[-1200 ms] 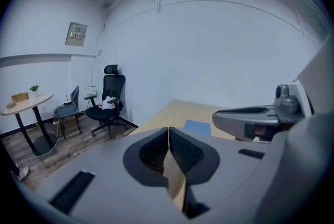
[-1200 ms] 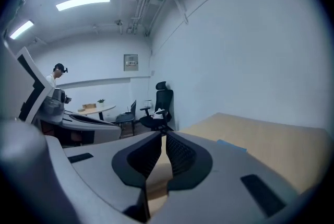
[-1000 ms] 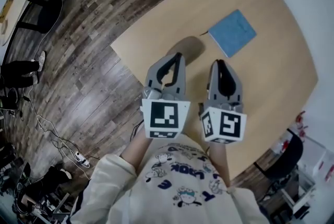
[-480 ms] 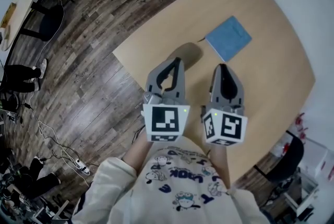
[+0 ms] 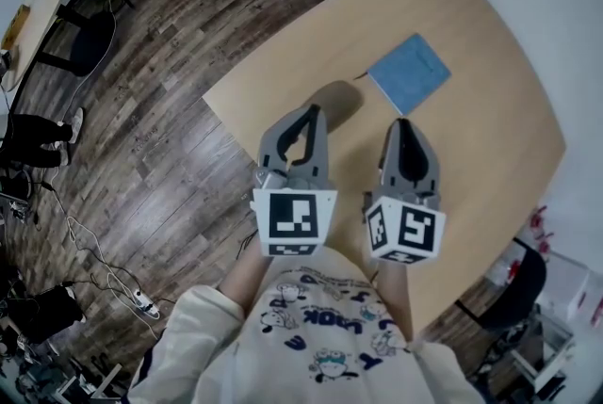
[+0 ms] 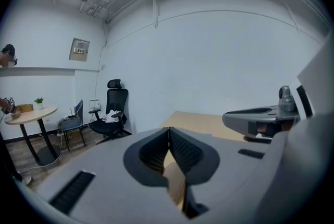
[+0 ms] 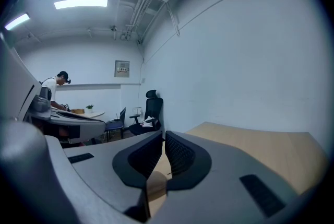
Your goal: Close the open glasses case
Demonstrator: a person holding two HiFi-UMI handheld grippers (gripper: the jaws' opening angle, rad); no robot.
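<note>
A flat blue rectangular case (image 5: pixel 408 72) lies on the light wooden table (image 5: pixel 490 138), toward its far side; whether it is open I cannot tell. My left gripper (image 5: pixel 314 110) hovers over the table's near left part, jaws shut and empty, well short of the case. Beside it my right gripper (image 5: pixel 403 122) is also shut with nothing in it, a short way in front of the case. In the left gripper view the ribbed pads (image 6: pixel 177 147) meet at the tips of the left gripper (image 6: pixel 168 129). The right gripper (image 7: pixel 163 134) shows the same in its own view. The case appears in neither gripper view.
The table's left edge (image 5: pixel 273 44) drops to a dark plank floor with cables (image 5: pixel 104 251). A black office chair (image 6: pixel 112 108) stands by the far wall, a small round table (image 6: pixel 28 113) further left. A person (image 7: pixel 55 87) stands at the back of the room.
Both grippers have stayed shut and held nearly the same pose. The head view has shifted slightly, so the blue case sits a little higher and further left in the picture.
</note>
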